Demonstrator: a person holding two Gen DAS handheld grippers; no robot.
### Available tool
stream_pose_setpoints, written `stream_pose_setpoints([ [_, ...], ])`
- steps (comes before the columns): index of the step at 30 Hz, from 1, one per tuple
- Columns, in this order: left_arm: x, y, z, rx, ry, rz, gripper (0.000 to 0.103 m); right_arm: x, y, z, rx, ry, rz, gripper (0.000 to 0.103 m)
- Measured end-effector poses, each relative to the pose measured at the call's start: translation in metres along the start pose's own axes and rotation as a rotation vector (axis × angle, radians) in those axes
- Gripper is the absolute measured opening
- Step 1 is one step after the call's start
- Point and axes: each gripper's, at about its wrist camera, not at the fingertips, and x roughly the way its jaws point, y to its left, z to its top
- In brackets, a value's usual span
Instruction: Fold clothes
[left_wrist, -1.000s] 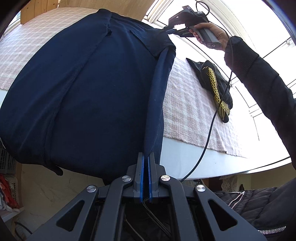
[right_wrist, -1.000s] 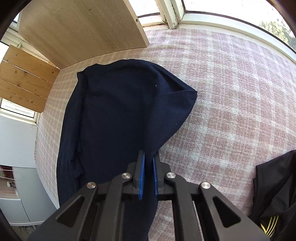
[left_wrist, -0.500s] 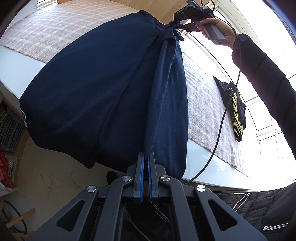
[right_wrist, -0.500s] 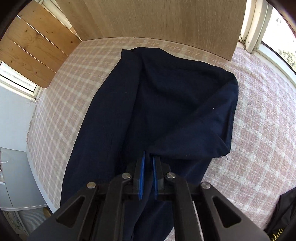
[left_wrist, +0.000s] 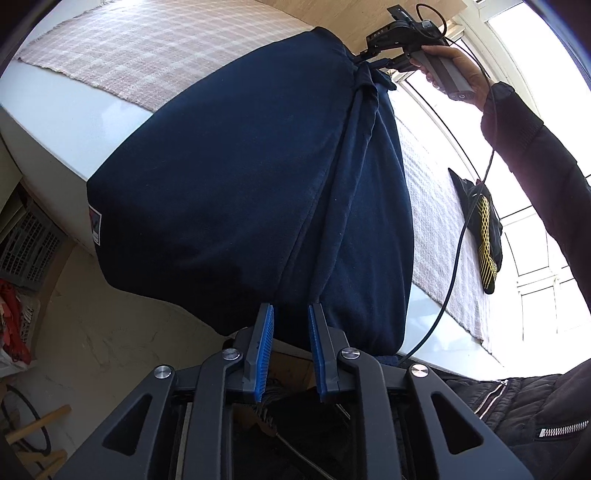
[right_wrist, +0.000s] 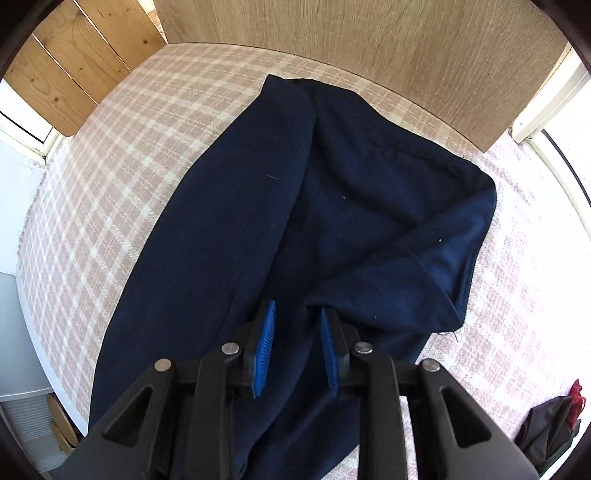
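Across plaid cloth (right_wrist: 110, 192): navy garment (right_wrist: 229, 229) draped, near end hanging off table edge (left_wrist: 70, 122). Left gripper (left_wrist: 291, 325) and right gripper (right_wrist: 295, 325) jaws opening, fabric between, pads no longer pinching. Lift straight clear; avoid dragging fold.

- Pink plaid cover (right_wrist: 110, 177) spreads over the white table (left_wrist: 70, 122).
- Wooden panel (right_wrist: 369, 48) at twelve o'clock.
- Bright windows (left_wrist: 535, 206) at three o'clock.
- Pale floor (left_wrist: 99, 343) at eight o'clock.

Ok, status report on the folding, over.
Both grippers opening: left gripper and right gripper letting go. Navy garment folded lengthwise on checked cloth, one end overhanging. Black garment clear.
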Motion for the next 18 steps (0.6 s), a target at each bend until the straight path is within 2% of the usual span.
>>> stream_pose_setpoints([
  [2, -0.008, 0.005, -0.01, 0.004, -0.005, 0.007, 0.021, -0.024, -0.004, -0.007, 0.022, -0.037, 0.021, 0.032],
  [4, -0.014, 0.009, -0.022, 0.0, -0.01, -0.011, 0.029, -0.051, -0.007, -0.024, 0.028, -0.073, 0.062, 0.034],
  [7, -0.015, 0.01, -0.042, -0.007, 0.002, -0.06, 0.03, -0.09, 0.003, -0.062, 0.007, -0.104, 0.155, 0.035],
  [10, -0.008, 0.002, -0.056, -0.004, 0.019, -0.129, 0.03, -0.139, 0.01, -0.129, 0.001, -0.138, 0.241, 0.035],
  [12, -0.005, -0.003, -0.056, -0.013, 0.019, -0.183, 0.032, -0.17, 0.014, -0.182, 0.02, -0.156, 0.297, 0.041],
  [13, -0.004, -0.003, -0.052, -0.023, 0.017, -0.216, 0.036, -0.184, 0.018, -0.21, 0.034, -0.171, 0.319, 0.049],
  [15, 0.001, -0.014, -0.047, -0.045, 0.012, -0.265, 0.044, -0.197, 0.026, -0.262, 0.051, -0.188, 0.337, 0.057],
  [18, 0.015, -0.034, -0.036, -0.043, 0.017, -0.244, 0.047, -0.188, 0.034, -0.323, 0.072, -0.128, 0.342, 0.058],
])
